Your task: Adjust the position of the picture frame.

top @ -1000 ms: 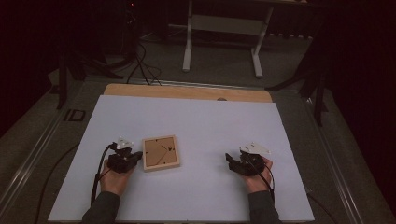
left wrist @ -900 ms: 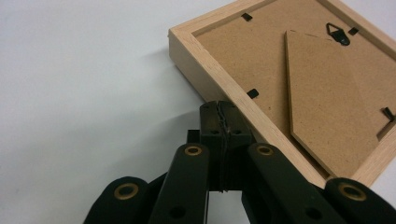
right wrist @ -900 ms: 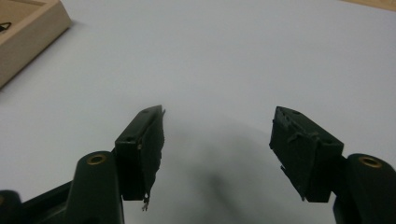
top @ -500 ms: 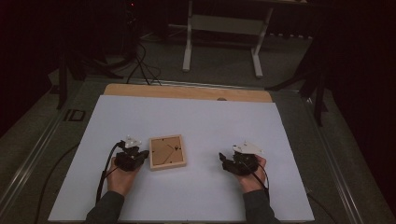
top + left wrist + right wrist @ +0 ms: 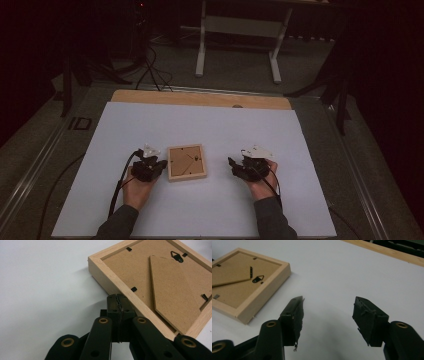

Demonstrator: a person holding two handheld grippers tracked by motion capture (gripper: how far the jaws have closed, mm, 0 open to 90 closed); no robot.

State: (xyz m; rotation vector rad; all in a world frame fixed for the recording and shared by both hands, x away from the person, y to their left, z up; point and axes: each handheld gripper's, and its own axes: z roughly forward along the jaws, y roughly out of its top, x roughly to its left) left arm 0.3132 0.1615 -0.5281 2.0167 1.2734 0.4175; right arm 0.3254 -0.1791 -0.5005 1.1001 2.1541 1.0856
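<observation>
**Wooden picture frame lies face-down between two hand-held grippers**

Pale wood forms the picture frame [image 5: 186, 162], which lies back-up on the white table sheet [image 5: 200, 125], a little left of the sheet's middle and toward the person's side. Its brown fibreboard backing [image 5: 140, 267] shows a folded-flat easel stand [image 5: 172, 295], a small black hanging hook [image 5: 177, 256] and black retaining tabs along the inner edge.

Seen from the high view, the left gripper [image 5: 148, 167] sits just beside the frame's left edge, carried by the left hand [image 5: 136, 187]. In the left gripper view its jaws are pressed fully together with nothing between them, and the closed tips [image 5: 117, 305] stand at the frame's near wooden rail, seemingly touching it, though actual contact cannot be confirmed.

On the other side, the right gripper [image 5: 248, 167] is well apart from the frame, on bare sheet, held in the right hand [image 5: 261, 182]. Its own view shows the jaws standing wide with only white sheet between them [image 5: 328, 312]; they have just been closing a little, and nothing is gripped. The frame appears at the upper left of that view [image 5: 244, 282], clear of both pads.

Beyond the sheet, a strip of the wooden tabletop [image 5: 200, 98] runs along the far edge.
</observation>
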